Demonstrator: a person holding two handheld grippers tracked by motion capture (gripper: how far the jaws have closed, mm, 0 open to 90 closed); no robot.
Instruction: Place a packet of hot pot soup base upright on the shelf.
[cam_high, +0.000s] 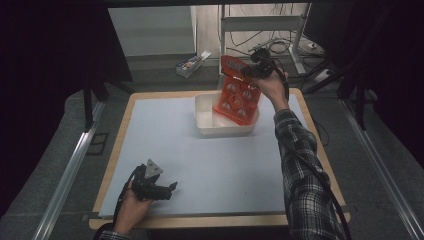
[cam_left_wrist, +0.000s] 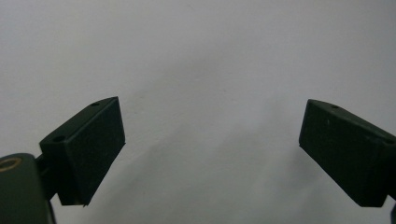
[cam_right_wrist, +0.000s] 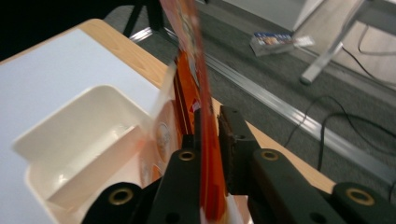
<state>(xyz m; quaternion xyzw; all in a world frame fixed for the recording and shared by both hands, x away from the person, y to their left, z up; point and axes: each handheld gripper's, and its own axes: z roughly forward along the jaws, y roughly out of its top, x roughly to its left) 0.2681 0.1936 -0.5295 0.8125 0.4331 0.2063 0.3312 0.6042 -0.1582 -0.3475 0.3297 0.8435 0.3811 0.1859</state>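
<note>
Two pairs of tongs are at work over the counter (cam_high: 175, 150), which has a pale grey-blue top and a wooden edge. The right tongs (cam_high: 254, 69) are clamped on the upper edge of an orange blister pack (cam_high: 236, 95) with round pockets on its face; no earlier picture is at hand, and in the right gripper view the thin orange card (cam_right_wrist: 208, 154) sits pinched between the two black jaws, which stand almost together. The pack hangs tilted, its lower end inside a white tub (cam_high: 207, 120) at the far middle of the counter, its top leaning out over the tub's far right rim. The right gripper view shows the white tub (cam_right_wrist: 84, 135) just left of the pack, with a divider wall inside it. The left tongs (cam_high: 159, 190) rest low at the near left of the counter, well apart from the tub, jaws spread wide with bare counter (cam_left_wrist: 210, 70) between them.
</note>
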